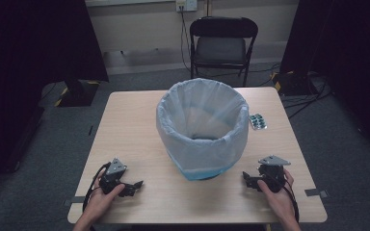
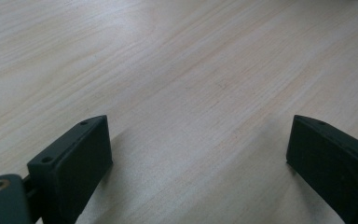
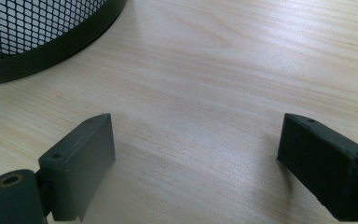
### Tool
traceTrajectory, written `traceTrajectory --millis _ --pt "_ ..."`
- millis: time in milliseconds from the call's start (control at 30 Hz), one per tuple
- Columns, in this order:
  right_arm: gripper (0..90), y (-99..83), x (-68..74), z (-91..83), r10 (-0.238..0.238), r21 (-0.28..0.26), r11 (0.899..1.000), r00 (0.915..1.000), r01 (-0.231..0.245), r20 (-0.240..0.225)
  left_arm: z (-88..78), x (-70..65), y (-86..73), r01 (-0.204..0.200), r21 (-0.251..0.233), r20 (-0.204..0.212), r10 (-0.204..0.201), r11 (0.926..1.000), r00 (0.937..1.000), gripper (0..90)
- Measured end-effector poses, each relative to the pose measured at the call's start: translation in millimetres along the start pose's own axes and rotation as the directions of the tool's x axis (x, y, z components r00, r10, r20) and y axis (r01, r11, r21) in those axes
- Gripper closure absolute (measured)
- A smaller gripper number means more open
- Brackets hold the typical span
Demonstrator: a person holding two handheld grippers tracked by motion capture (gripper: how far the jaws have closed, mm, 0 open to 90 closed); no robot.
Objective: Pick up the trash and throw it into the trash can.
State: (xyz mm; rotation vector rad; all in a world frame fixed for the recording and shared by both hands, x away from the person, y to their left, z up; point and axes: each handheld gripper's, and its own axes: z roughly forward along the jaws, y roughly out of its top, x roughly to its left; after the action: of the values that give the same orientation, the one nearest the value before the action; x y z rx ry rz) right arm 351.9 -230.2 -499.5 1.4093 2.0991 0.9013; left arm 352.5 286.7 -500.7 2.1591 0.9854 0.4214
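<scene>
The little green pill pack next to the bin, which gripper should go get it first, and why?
Probably the right gripper should reach forward toward the green blister pack. That pack lies flat on the table, just right of the bag-lined mesh bin, on the right gripper's side. Both grippers rest near the table's front edge with jaws wide open and nothing between them, so the left gripper would have to cross past the bin.

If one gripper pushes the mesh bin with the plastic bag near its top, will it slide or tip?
The black mesh waste bin, lined with a thin translucent plastic bag, is probably light, since it looks empty. Its base seems narrower than its rim, so a high push may tip it. The loose liner would likely crumple first.
</scene>
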Motion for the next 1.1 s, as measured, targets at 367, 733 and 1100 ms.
traceTrajectory --millis 367,733,1100 --pt "15.3 11.8 -7.2 0.0 -0.014 0.0 1.0 0.9999 0.014 -0.003 0.0 0.0 0.0 0.0 0.0 0.0 0.0 1.0 1.0 6.1" --pt "16.7 58.2 -33.1 11.2 -0.033 -0.035 0.999 0.9995 0.033 0.001 -0.2 -0.1 0.1 -0.001 0.002 -0.004 0.001 1.0 1.0 6.1" --pt "18.0 105.1 -61.9 39.0 0.03 -0.069 0.997 0.9995 -0.03 -0.013 -0.2 -0.1 0.2 0.0 0.003 -0.003 0.0 1.0 1.0 6.1"
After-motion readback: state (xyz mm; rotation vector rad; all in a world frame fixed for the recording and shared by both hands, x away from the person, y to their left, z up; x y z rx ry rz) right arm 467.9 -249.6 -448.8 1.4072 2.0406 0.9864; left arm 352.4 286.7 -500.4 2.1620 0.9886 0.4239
